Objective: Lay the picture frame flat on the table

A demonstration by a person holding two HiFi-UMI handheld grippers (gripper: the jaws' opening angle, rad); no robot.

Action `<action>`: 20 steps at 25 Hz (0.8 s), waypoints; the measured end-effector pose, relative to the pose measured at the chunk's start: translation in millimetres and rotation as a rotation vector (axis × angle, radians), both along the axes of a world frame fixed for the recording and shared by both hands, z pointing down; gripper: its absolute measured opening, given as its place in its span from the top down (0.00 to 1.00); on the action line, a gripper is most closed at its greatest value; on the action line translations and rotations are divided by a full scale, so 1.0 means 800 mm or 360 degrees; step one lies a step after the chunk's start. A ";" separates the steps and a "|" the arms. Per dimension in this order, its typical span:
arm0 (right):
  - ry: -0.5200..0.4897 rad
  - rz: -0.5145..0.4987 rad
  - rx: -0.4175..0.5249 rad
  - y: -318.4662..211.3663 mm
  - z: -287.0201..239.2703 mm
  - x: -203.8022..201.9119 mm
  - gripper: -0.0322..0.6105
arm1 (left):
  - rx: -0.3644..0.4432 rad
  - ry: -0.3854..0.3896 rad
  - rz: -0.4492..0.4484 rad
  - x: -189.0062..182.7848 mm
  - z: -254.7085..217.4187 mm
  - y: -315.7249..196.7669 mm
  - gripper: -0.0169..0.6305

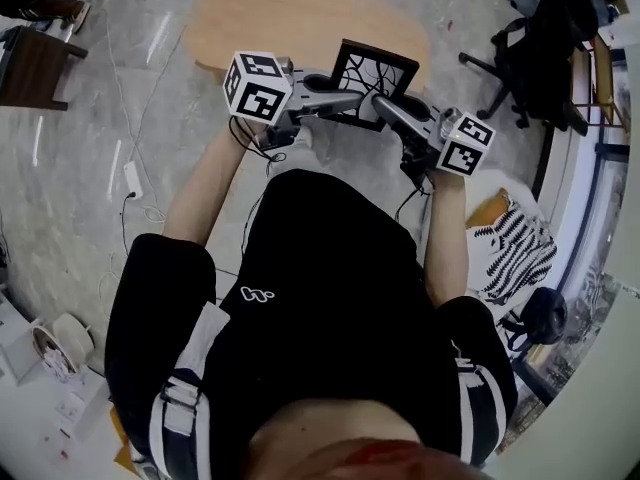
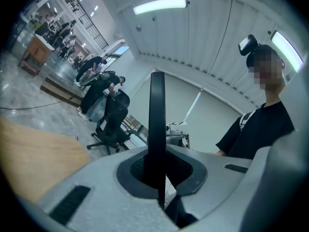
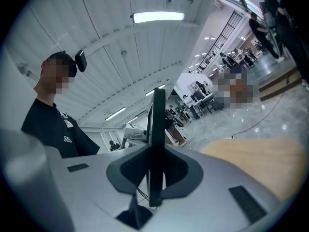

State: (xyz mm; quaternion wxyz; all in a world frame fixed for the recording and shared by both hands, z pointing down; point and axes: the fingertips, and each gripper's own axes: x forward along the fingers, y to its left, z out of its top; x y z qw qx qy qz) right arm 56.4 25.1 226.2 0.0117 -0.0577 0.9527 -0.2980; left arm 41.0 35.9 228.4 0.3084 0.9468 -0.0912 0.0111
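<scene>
Gripping the picture frame by two opposite edges, lifted clear of the desk, seemingly above its near rim, tilted; nearly closed on the thin left edge with the left gripper; clamped slightly wider on the right edge with the right gripper. Probably light, stiff, smooth-rimmed, perhaps glazed, so breakable; best held mid-edge on both sides and lowered gently.

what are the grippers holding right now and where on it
The picture frame: left gripper and right gripper each clamp its black border edge-on, one on each side.
</scene>
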 end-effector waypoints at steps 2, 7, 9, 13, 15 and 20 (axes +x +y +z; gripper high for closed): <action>0.0022 0.0011 -0.0036 -0.055 -0.002 -0.024 0.86 | -0.0031 0.0020 0.0021 -0.024 -0.003 -0.055 0.95; 0.0013 0.0078 -0.0032 -0.088 0.003 -0.033 0.86 | -0.0023 0.0066 0.0044 -0.035 0.005 -0.088 0.95; 0.0016 0.0099 -0.0034 -0.087 0.006 -0.031 0.86 | -0.0025 0.0069 0.0057 -0.034 0.009 -0.087 0.95; 0.0059 0.0137 -0.0128 -0.146 0.025 -0.049 0.86 | -0.0116 0.0095 0.0083 -0.051 0.027 -0.147 0.95; 0.0078 0.0161 -0.0200 -0.184 0.040 -0.059 0.86 | -0.0182 0.0100 0.0091 -0.061 0.041 -0.185 0.95; 0.0098 0.0178 -0.0307 -0.193 0.062 -0.053 0.86 | -0.0297 0.0132 0.0069 -0.056 0.065 -0.194 0.95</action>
